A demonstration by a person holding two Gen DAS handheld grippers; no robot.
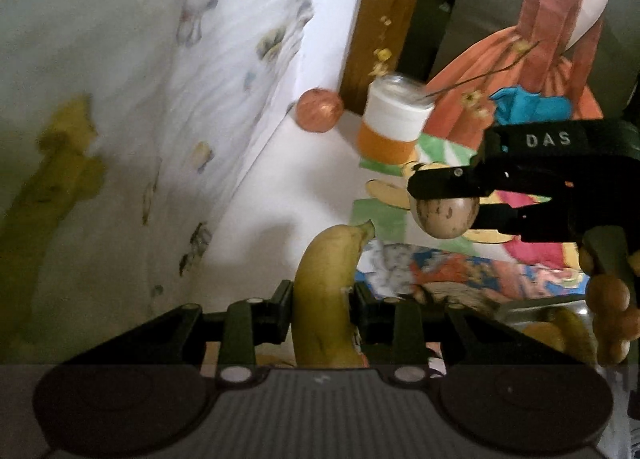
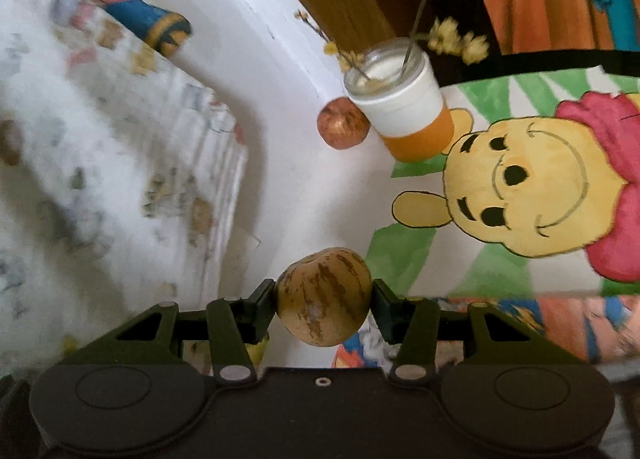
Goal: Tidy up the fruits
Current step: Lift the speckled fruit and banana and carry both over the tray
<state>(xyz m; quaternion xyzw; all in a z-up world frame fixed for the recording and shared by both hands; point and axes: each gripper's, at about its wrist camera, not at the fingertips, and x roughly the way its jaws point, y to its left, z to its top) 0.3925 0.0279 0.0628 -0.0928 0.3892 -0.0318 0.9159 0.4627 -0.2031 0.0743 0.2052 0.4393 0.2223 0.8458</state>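
My left gripper (image 1: pixel 322 297) is shut on a yellow banana (image 1: pixel 326 291) that stands up between its fingers, held above the table. My right gripper (image 2: pixel 324 301) is shut on a round tan fruit with brown streaks (image 2: pixel 323 296). In the left wrist view the right gripper (image 1: pixel 448 199) shows at the right with the same streaked fruit (image 1: pixel 446 215) in it, held above the cartoon cloth. A red apple (image 1: pixel 319 110) lies on the white table by the wall; it also shows in the right wrist view (image 2: pixel 343 122).
A white and orange jar with dried yellow flowers (image 1: pixel 394 121) stands beside the apple, also in the right wrist view (image 2: pixel 402 107). A bear-print cloth (image 2: pixel 520 187) covers the table's right part. A metal tray with fruit (image 1: pixel 552 323) sits at lower right. A patterned curtain (image 1: pixel 224 79) hangs left.
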